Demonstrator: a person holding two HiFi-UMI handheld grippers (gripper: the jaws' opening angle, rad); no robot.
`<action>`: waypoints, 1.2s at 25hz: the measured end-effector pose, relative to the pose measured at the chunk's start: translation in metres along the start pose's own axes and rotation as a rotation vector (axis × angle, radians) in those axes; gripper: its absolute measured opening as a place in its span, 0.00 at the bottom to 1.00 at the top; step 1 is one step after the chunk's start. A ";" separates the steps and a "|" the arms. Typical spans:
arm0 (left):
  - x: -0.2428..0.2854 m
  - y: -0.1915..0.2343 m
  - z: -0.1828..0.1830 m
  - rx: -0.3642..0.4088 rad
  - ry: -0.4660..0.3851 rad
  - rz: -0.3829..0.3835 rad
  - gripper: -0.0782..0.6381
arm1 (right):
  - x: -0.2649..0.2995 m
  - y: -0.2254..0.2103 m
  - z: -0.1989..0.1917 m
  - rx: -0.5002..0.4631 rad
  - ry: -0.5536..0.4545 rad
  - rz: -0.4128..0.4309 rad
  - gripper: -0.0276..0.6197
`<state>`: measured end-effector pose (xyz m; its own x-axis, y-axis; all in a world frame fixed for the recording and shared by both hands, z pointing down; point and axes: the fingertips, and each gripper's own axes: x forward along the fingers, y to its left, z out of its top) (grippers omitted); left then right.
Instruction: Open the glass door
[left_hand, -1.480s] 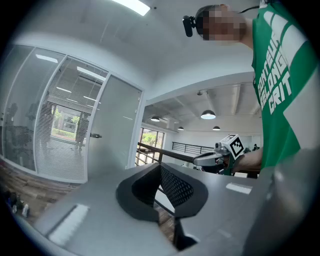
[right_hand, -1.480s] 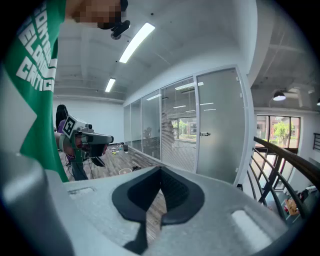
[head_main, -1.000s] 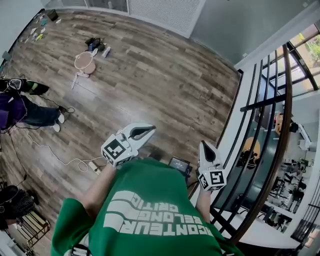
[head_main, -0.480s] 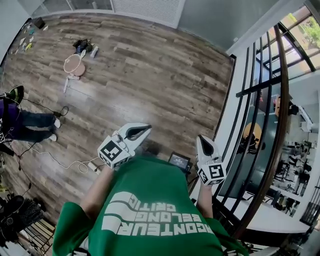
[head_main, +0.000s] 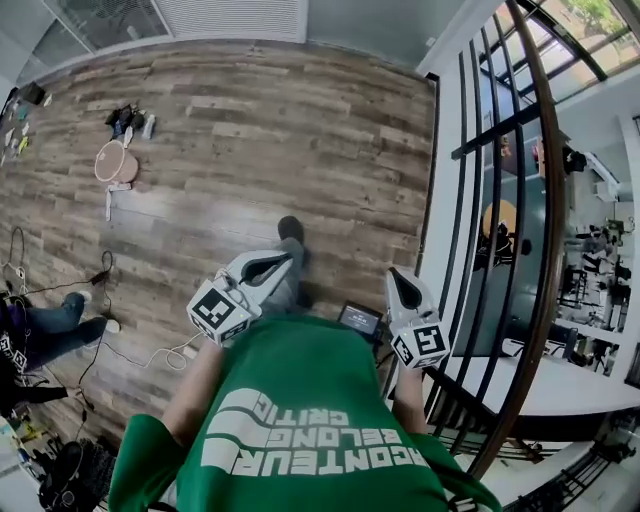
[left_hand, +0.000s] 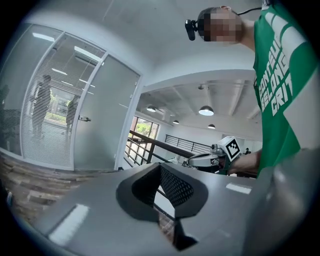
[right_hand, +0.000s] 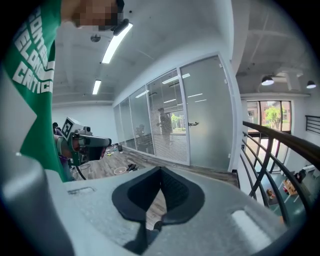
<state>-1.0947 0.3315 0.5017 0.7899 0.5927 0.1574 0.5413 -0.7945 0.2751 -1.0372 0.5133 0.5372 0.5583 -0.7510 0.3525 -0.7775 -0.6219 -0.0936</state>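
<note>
**Not begun: door unreached**

Facing closed frosted glass door (right_hand: 207, 115), well apart across brown wood-plank floor (head_main: 300, 130). Holding left hand-held gripper (left_hand: 160, 166) and right hand-held gripper (right_hand: 160, 170) clenched, empty. Remaining: reach small metal handle (right_hand: 192, 123), grasp, open.

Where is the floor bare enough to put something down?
The wood floor between the black railing and the pink round thing is bare. It is crowded at the upper left, by the small clutter, and at the lower left, with cables and a person's legs.

glass door (right_hand: 207, 115) | frosted, upright | closed | handle (right_hand: 193, 123) near left edge
</note>
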 end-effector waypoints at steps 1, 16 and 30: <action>0.007 0.008 0.000 -0.010 -0.005 -0.005 0.13 | 0.003 -0.004 0.003 0.001 0.000 -0.011 0.03; 0.135 0.148 0.069 -0.052 -0.070 -0.143 0.13 | 0.098 -0.106 0.090 -0.045 0.006 -0.228 0.03; 0.203 0.239 0.110 0.004 -0.023 -0.210 0.13 | 0.162 -0.149 0.105 -0.013 0.049 -0.303 0.03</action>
<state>-0.7728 0.2470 0.4948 0.6660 0.7422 0.0752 0.6959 -0.6544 0.2958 -0.8009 0.4612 0.5100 0.7512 -0.5200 0.4067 -0.5815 -0.8128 0.0349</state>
